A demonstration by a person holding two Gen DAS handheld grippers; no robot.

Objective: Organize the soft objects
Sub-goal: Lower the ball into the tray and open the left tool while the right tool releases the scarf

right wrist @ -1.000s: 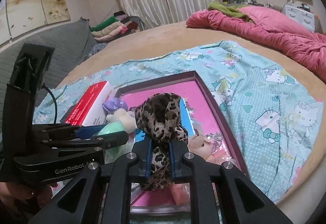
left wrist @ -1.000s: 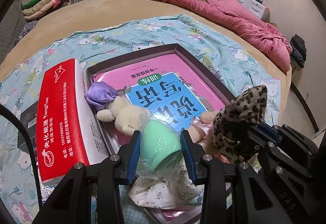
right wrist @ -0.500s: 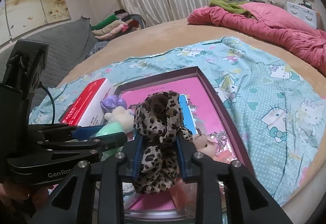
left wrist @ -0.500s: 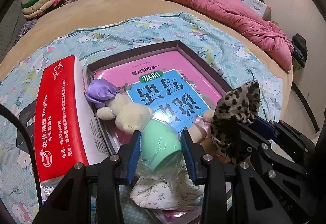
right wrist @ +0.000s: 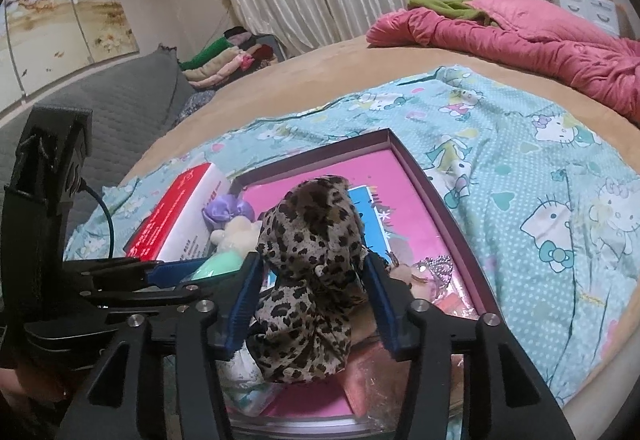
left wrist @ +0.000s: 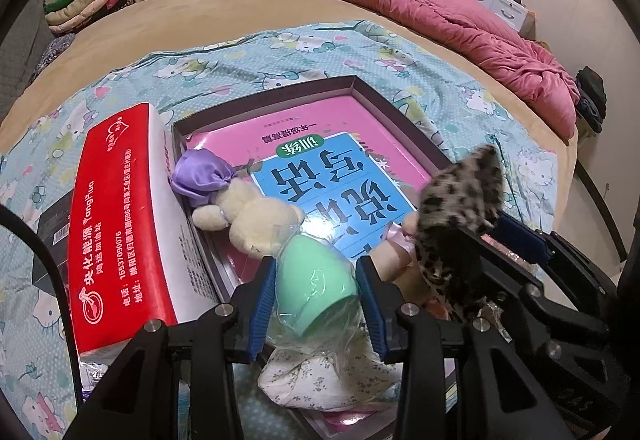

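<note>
1. While the left gripper [left wrist: 316,304] grips a mint-green soft piece in clear wrap [left wrist: 316,280], its blue pads press on both sides of it, just above a white floral pouch [left wrist: 328,380] at the near end of the shallow box [left wrist: 400,108]
2. The right gripper [right wrist: 312,304] has just been opening; its jaws now stand fairly wide with the leopard-print cloth [right wrist: 316,280] between them, and a narrow gap shows at the right pad, so the pads no longer squeeze it. Whether the left pad touches the fabric cannot be told
3. In the left wrist view the leopard cloth looks blurred and stands over the right side of the box
4. Inside the box lies a pink and blue book [left wrist: 332,176], and on it a cream plush toy [left wrist: 256,220] with a purple satin cap [left wrist: 202,180], against the left wall
5. A red and white tissue pack [left wrist: 124,224] lies just beside the box on the cartoon-cat sheet [right wrist: 540,200]
6. A pink quilt [left wrist: 440,16] is bunched well apart at the far side of the bed
</note>
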